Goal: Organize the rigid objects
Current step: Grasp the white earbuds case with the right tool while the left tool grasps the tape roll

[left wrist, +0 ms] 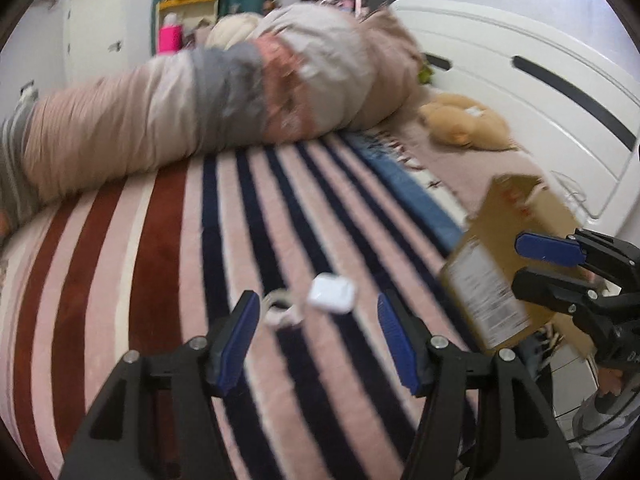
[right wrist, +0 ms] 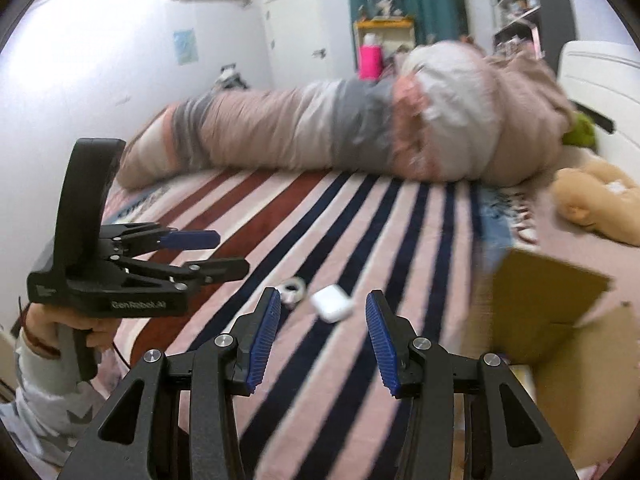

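Lying just ahead of both grippers, the white earbud case (right wrist: pixel 331 303) sits beside the tape roll (right wrist: pixel 293 289); right gripper (right wrist: pixel 322 336) nearer, fingers spread empty; left gripper (left wrist: pixel 318 342) likewise.

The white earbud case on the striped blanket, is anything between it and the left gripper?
Nothing visible. The white earbud case lies on the striped blanket just ahead of the open left gripper. The roll of tape sits beside it to the left, not blocking.

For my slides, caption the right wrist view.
Open right gripper facing white earbud case and tape roll on striped blanket.
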{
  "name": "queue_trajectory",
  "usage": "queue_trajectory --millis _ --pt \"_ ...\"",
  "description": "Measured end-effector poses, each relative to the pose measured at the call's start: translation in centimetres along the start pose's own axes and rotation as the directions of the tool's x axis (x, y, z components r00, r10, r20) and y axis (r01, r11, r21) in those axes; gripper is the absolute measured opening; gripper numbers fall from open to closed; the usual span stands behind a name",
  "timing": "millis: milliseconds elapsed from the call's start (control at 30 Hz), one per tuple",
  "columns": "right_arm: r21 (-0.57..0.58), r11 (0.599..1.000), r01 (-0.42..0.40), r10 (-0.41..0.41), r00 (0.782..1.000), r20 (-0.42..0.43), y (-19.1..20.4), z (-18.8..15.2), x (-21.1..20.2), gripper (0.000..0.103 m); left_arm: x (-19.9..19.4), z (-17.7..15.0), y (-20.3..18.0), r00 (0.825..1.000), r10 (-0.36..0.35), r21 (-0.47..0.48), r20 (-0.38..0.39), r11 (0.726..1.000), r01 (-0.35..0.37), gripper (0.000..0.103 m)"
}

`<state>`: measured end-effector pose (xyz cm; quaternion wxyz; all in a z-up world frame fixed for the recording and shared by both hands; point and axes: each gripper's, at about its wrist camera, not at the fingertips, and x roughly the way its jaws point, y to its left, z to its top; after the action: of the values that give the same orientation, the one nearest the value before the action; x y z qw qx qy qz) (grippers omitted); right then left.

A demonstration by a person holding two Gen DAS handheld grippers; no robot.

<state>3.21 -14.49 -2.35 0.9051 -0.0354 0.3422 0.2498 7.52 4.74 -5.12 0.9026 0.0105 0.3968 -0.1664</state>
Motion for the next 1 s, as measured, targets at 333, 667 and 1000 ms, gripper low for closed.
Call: queue_trajectory --millis 333,667,1000 --pt "0.112 0.991 0.071 -0.048 0.98 -0.196 -1.8 -3.3 14.3 0.056 8.5 -2.9 4.9 0.991 -0.062 -0.106 -0.117 0.993 0.05 0.058" --pt "0.01 0.998 0.065 -0.062 0.98 -0.19 -3.4 -3.5 20.5 0.069 14.4 -1.9 4.8 0.988 -0.079 -0.123 -0.134 0.99 0.063 0.057" --pt "-0.087 0.995 0.044 -0.059 0.982 -0.179 -1.6 -3.4 20.7 0.044 13.3 -2.8 5.0 0.99 -0.067 -0.118 -0.127 0.992 0.052 0.038"
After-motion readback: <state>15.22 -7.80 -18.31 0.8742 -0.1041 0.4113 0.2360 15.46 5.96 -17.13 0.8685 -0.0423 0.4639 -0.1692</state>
